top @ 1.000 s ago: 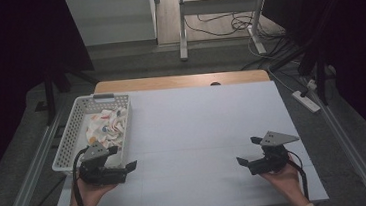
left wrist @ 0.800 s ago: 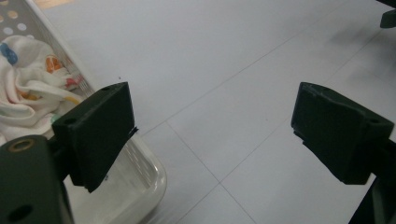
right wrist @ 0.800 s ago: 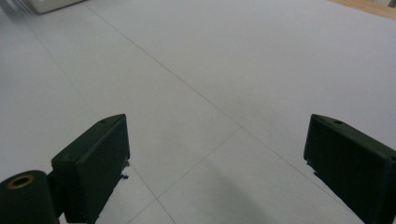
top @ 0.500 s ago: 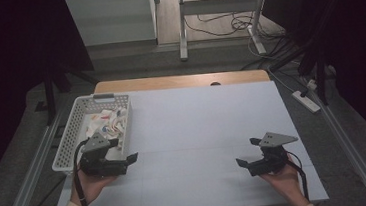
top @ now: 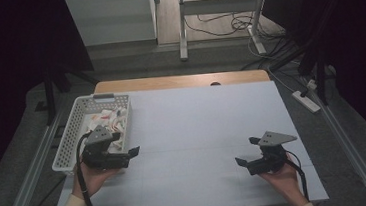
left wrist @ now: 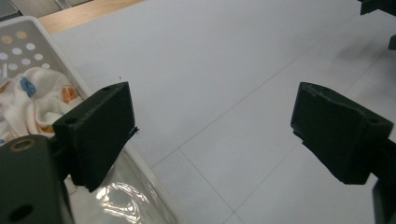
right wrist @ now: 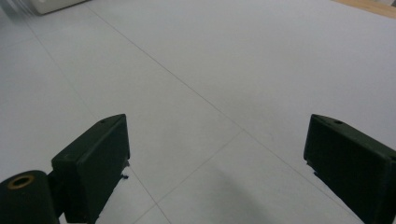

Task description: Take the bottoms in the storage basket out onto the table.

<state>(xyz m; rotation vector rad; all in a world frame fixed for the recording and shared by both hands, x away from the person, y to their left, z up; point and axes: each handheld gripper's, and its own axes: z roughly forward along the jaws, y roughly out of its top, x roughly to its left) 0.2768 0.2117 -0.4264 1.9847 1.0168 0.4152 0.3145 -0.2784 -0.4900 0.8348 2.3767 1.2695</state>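
Beside the basket [top: 69,143], left hand-held gripper [top: 125,155] gapes empty.

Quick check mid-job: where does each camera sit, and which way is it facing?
High view: above the person's side, looking forward and down on the table; both hands, left tongs, right tongs.
Left gripper view: on the left tongs, facing across the table, basket at its left.
Right gripper view: on the right tongs, facing bare table.
Shared: basket, high and left views.

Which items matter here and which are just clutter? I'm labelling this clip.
In the job:
white perforated plastic basket
crumpled white printed cloths inside it
left gripper, open, beside the basket

Lying about:
white power strip on the floor
floor cables
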